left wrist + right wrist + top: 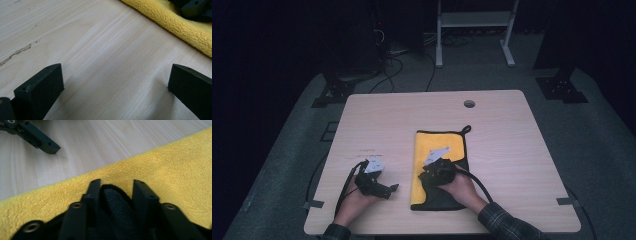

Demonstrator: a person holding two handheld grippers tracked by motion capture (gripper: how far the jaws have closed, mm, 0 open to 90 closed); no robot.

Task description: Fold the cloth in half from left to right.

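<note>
Two colours mark the cloth (439,150) lying flat at the worktop's (512,165) centre: yellow plush, dark reverse. It looks light, soft and limp, best pinched at a folded edge. The right hand-held gripper (113,185) pinches the dark fold; the left hand-held gripper (115,82), at its nine o'clock, gapes empty.

We find no text we can read; a faint mark on the worktop (370,149) is too small to make out.

Towel (439,150) on table (512,150); left gripper (393,188) left of towel.
</note>
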